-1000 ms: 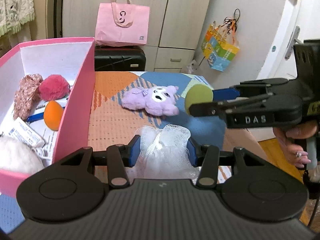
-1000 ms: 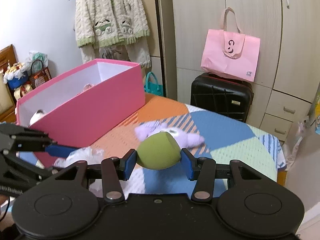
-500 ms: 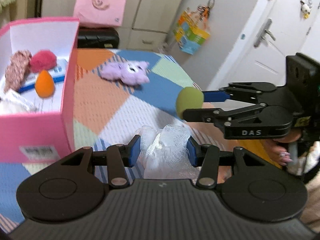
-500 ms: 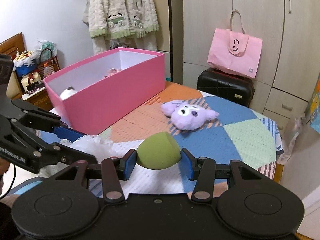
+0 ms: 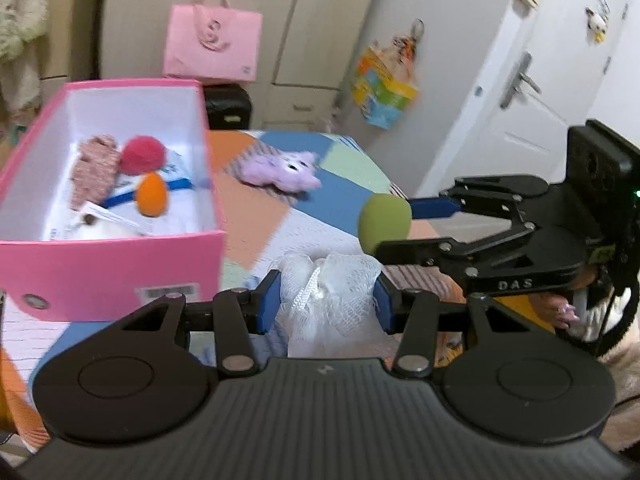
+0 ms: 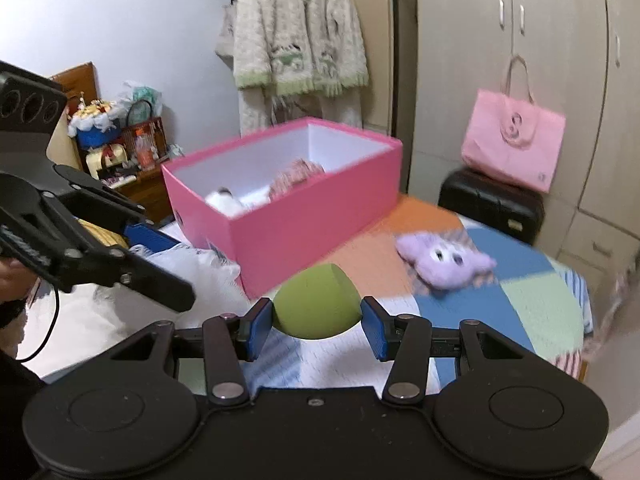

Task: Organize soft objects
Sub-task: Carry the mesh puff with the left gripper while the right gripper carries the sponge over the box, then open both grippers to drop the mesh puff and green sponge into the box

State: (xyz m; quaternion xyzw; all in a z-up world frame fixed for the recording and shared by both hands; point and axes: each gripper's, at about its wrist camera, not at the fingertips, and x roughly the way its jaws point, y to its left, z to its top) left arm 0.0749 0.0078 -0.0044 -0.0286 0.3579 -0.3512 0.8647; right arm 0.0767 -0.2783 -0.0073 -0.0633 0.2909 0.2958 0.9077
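Left wrist view: left tool [image 5: 326, 302] grips white mesh puff [image 5: 330, 292]; right tool [image 6: 316, 326] clamps green sponge [image 6: 316, 306]. Both held above surface [image 6: 540, 300] near pink box [image 6: 312, 220]. Step: carrying. Next: release both inside box.

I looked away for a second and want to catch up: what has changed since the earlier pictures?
Both grippers have pulled back from the purple plush, toward the near end of the pink box, whose front wall now shows. Nothing was grabbed or released. The left gripper still holds the white mesh pouf, the right gripper the green sponge; the plush lies where it was.
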